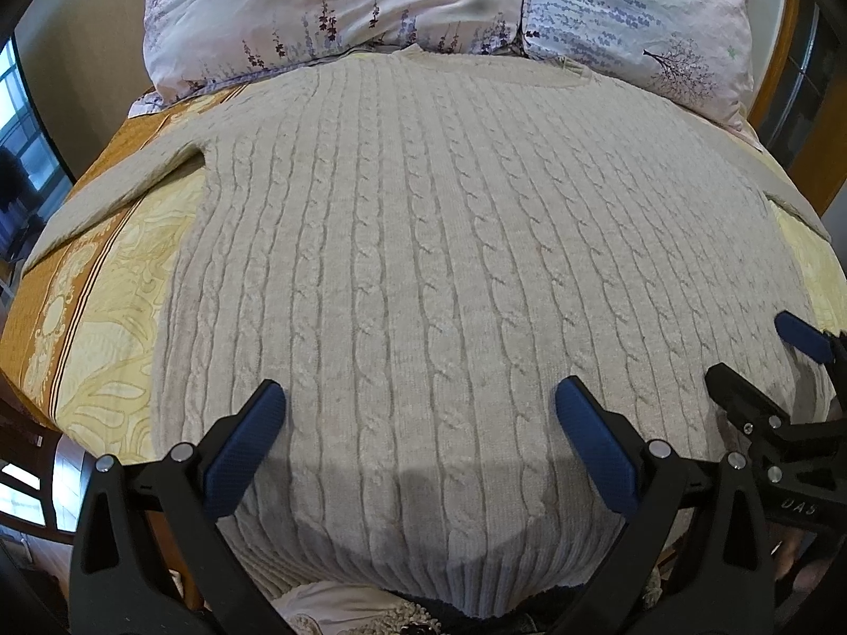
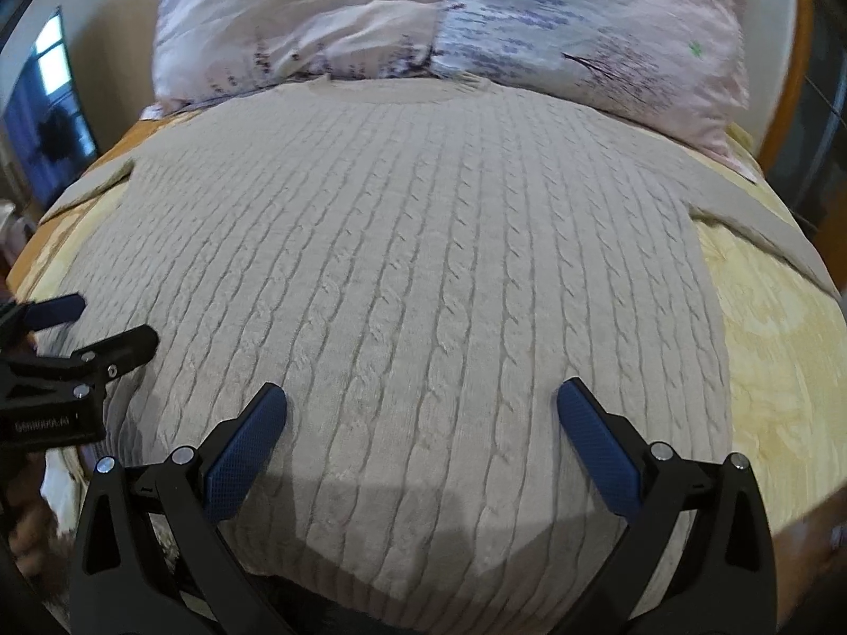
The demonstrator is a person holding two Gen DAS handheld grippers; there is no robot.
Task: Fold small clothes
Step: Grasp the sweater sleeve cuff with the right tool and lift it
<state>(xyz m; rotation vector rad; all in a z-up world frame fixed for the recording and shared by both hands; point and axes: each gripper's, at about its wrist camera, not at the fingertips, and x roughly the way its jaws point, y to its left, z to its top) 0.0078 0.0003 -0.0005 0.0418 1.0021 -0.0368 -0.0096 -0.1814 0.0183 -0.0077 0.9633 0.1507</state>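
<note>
Through the left wrist camera, you are looking down on the sweater [image 1: 423,264], a cream cable-knit lying spread flat on the bed [image 1: 106,286], collar toward the pillows [image 1: 370,5] and ribbed hem nearest you. Its left sleeve [image 1: 116,185] is stretching out sideways across the yellow patterned bedspread. You are holding the left gripper [image 1: 421,413] over the lower body of the knit with its jaws wide apart and nothing between them; whether the blue pads are touching the fabric, I cannot tell. The right gripper [image 1: 794,365] is showing at the right edge, close beside yours, over the sweater's lower right part.

Through the right wrist camera, the sweater [image 2: 423,243] is filling the frame, with its right sleeve [image 2: 762,222] angling away over the bedspread. You are holding the right gripper [image 2: 422,413] above the hem region, jaws spread apart and empty. The left gripper [image 2: 100,328] is poking in from the left edge, also parted.

Judging by the flat, unfolded garment, you are standing at the very start of the fold, choosing your grasp. The next move probably calls for closing on a sleeve or a side edge and carrying it across the body, so you are needing to pinch through both knit layers and lift enough to avoid dragging the thick fabric.
</note>
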